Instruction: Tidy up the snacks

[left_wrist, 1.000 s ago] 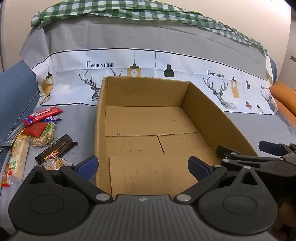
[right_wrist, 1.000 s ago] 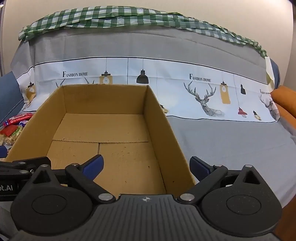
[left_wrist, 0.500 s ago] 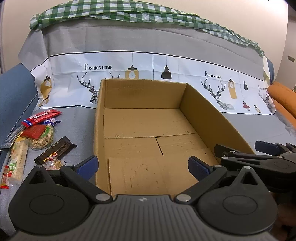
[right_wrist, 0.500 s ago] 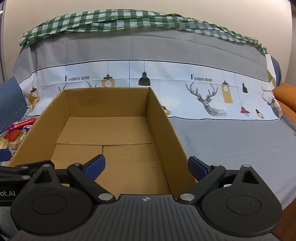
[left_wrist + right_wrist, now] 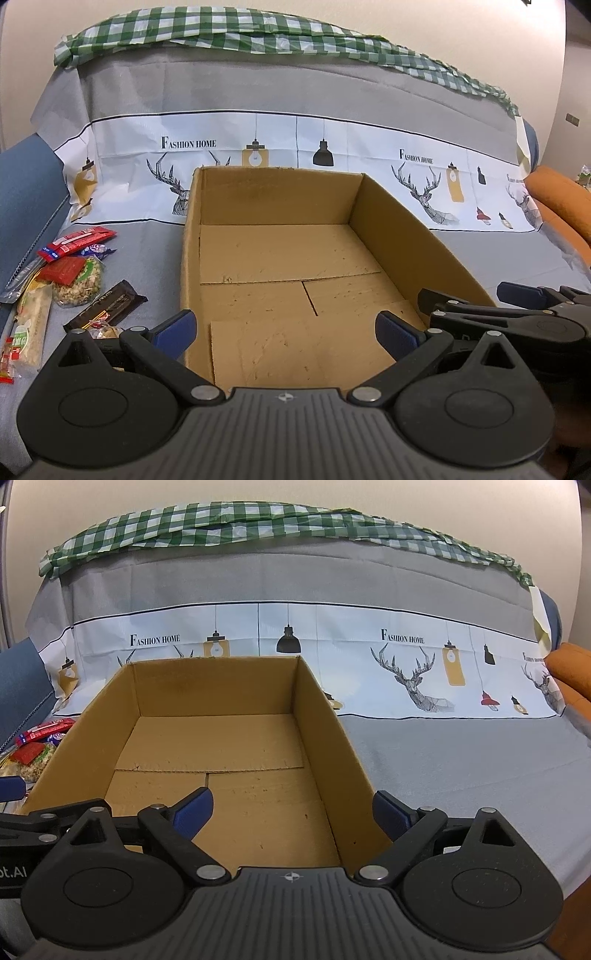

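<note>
Snacks all sit left of the box, so it's the left gripper's job first.

Both grippers hover at the near end of the box (image 5: 280,258), jaws spread wide, nothing held. The left gripper (image 5: 284,328) has its left finger outside the box's left wall and its right finger over the floor; the right gripper (image 5: 291,812) straddles the right wall. The box is empty inside. The snack pile (image 5: 55,280) lies on the grey cloth (image 5: 147,251) just beyond the left wall, way nearer the left gripper. Closest is the dark bar (image 5: 105,304), long axis running diagonal, near-left to far-right, so imo the wrist needs a twist to grab across it. The red bar (image 5: 75,240) and rice snack (image 5: 79,282) are farther back. Only the box wall stands between pile and box, so the load needs lifting over it. The right side of the cloth has no snacks.
</note>
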A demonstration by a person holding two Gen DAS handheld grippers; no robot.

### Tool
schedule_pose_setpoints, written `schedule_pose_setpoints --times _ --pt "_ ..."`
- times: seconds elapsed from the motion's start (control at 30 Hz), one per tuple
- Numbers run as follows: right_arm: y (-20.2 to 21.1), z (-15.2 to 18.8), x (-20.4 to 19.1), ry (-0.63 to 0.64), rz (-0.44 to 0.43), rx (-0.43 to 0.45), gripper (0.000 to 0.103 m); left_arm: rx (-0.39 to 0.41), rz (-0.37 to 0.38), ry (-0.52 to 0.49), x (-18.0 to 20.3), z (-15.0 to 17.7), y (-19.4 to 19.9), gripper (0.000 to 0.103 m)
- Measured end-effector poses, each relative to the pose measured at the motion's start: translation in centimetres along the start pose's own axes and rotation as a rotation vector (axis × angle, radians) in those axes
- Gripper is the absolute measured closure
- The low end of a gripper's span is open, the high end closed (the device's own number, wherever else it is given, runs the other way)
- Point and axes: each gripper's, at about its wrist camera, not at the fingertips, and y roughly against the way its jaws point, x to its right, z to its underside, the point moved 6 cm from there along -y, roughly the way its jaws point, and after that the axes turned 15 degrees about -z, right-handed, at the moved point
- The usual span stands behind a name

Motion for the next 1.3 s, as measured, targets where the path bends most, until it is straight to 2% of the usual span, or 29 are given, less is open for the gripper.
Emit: schedule_pose_setpoints --times 0.3,0.5,0.63,0.7,0.77,0.83,0.93,1.03,1.17,1.23,1.3 --pt "0.0 -0.1 -0.1 0.004 0.001 0.012 0.012 0.007 0.011 0.002 -0.1 0.1 0.3 0.000" --pt "0.2 -0.1 -0.3 0.012 -0.015 0.034 0.024 0.014 0.027 0.002 -0.1 -0.2 0.3 0.002" --pt "0.2 -0.3 -0.7 0.025 -0.031 0.044 0.034 0.023 0.057 -0.004 -0.1 -0.3 0.6 0.018" --pt "0.3 -0.3 -1.0 0.037 -0.038 0.057 0.036 0.020 0.069 -0.008 -0.1 -0.2 0.7 0.025" --pt "0.3 -0.3 -1.4 0.049 -0.039 0.073 0.036 0.017 0.084 -0.012 -0.3 -0.1 0.8 0.036" --pt "0.4 -0.5 -1.7 0.057 -0.043 0.083 0.036 0.018 0.097 -0.023 -0.5 -0.1 1.1 0.054" --pt "0.6 -0.7 -2.3 0.037 -0.077 0.087 0.031 0.028 0.138 -0.038 -1.3 -0.5 2.0 0.070" --pt "0.7 -1.0 -3.4 0.042 -0.102 0.100 0.031 0.028 0.178 -0.071 -2.2 -1.2 3.0 0.071" --pt "0.7 -1.3 -5.2 0.046 -0.137 0.119 0.035 0.081 0.229 -0.139 -5.0 -2.8 4.3 0.071" --pt "1.0 -1.6 -6.4 0.041 -0.176 0.133 0.048 0.109 0.256 -0.169 -6.9 -3.3 4.5 0.071" --pt "1.1 -1.8 -7.5 0.022 -0.232 0.141 0.057 0.143 0.285 -0.200 -9.2 -3.5 4.4 0.071"
